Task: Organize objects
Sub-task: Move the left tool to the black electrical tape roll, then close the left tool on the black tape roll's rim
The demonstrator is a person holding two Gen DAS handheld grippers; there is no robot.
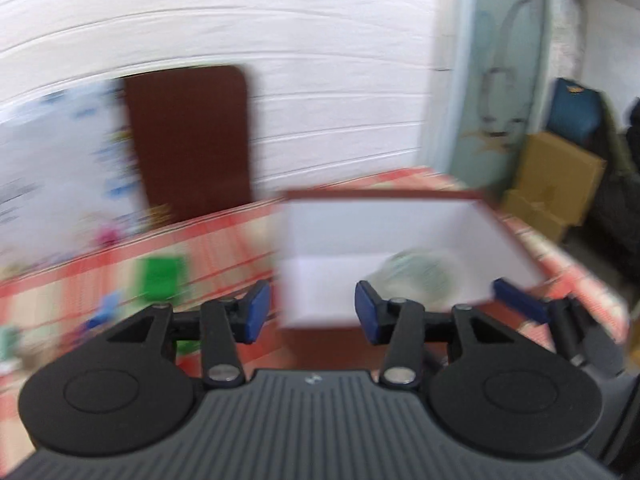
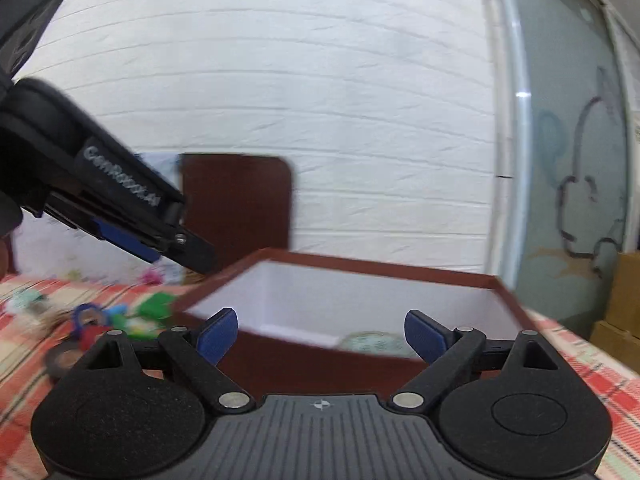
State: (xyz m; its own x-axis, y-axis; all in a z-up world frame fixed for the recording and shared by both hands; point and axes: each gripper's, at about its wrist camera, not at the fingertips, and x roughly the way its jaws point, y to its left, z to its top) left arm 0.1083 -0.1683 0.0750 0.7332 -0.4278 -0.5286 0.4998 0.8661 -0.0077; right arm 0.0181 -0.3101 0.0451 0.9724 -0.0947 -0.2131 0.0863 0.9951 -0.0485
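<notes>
Each hand-held gripper is matte black: the left hand-held gripper [image 1: 308, 312] and the right hand-held gripper [image 2: 320, 338] share a ribbed grey top plate with a small round crosshair mark, two round black discs, angled link arms with silver screw heads, and blue fingertip pads [image 2: 218, 334]. White lettering runs along one side.
</notes>
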